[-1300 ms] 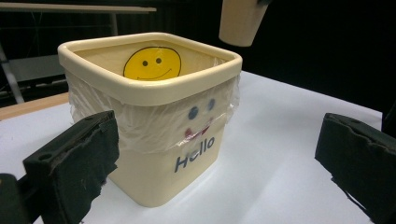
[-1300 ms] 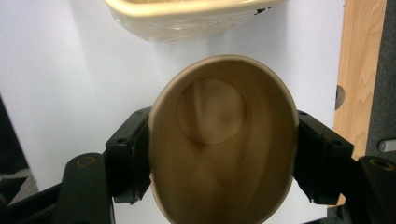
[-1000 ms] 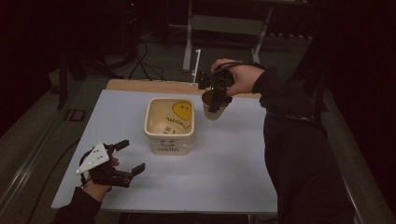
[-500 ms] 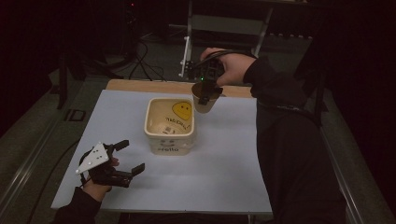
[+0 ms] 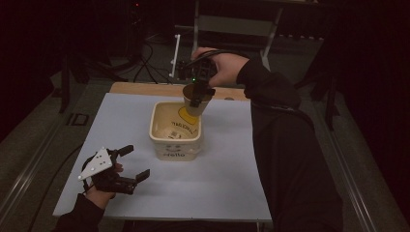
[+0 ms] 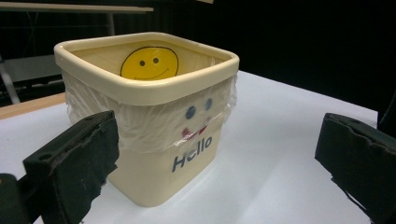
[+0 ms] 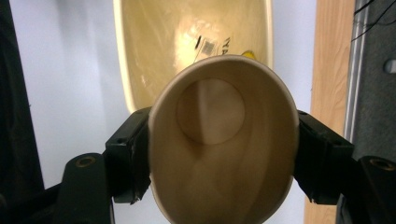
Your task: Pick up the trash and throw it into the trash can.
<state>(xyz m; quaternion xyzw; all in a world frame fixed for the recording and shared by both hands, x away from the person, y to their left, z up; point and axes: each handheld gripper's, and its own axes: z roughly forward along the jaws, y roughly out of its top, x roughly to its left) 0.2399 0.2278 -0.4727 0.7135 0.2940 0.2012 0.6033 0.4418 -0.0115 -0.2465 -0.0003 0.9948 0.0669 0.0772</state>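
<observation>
Right gripper (image 5: 197, 93) clamps a paper cup (image 7: 224, 140), jaws pressed on its sides. The cup hangs over the far rim of the bin (image 5: 176, 129), near the table's (image 5: 232, 174) far edge. Pickup done; drop into the bin left. Cup is empty, tan, squeezed oval. Left gripper (image 5: 129, 163) rests near the near-left corner, jaws wide open, holding nothing.

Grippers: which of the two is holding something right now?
The right gripper, clamped on a paper cup above the bin. The left gripper is open and empty.
</observation>
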